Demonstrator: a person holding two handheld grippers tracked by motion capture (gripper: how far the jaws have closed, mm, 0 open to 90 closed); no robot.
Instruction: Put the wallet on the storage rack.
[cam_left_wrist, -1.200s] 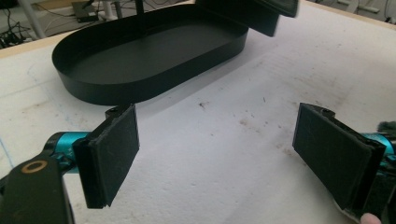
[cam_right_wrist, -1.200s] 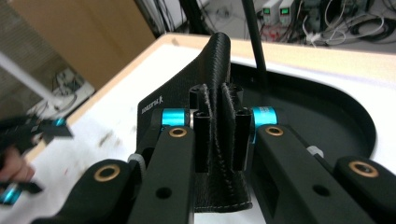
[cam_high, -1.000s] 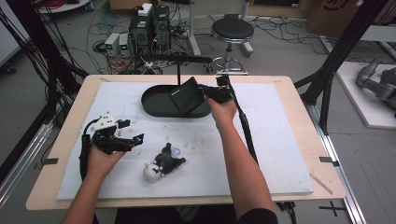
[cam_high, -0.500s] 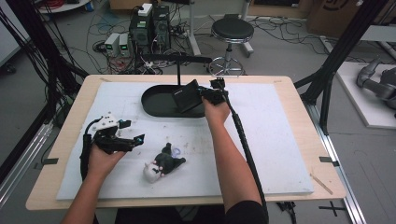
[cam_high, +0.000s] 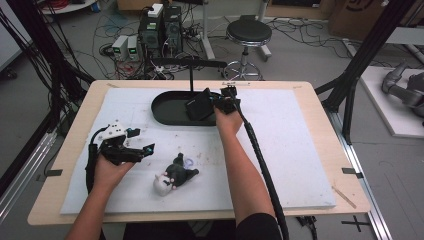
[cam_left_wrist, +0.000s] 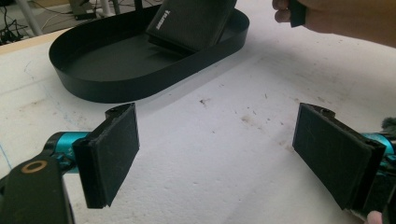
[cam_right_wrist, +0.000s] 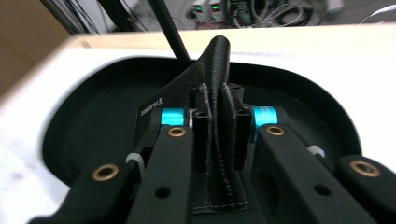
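Note:
My right gripper (cam_high: 216, 105) is shut on a black wallet (cam_high: 200, 106) and holds it tilted over the right end of the black oval tray (cam_high: 167, 109). In the right gripper view the wallet (cam_right_wrist: 217, 112) is pinched edge-on between the two jaws, above the tray (cam_right_wrist: 93, 135). My left gripper (cam_high: 145, 150) rests open on the white mat at the left. Its pads (cam_left_wrist: 112, 149) stand wide apart with bare mat between them. The left gripper view also has the tray (cam_left_wrist: 116, 79) with the wallet (cam_left_wrist: 194, 21) leaning into it.
A small dark and white plush toy (cam_high: 175, 176) lies on the white mat (cam_high: 295, 150) between my forearms. A black post (cam_high: 191, 75) rises behind the tray. A stool (cam_high: 248, 35) and cabling stand on the floor beyond the table.
The right gripper has carried the wallet a little to the left and lower, further over the tray. The left gripper has stayed in place.

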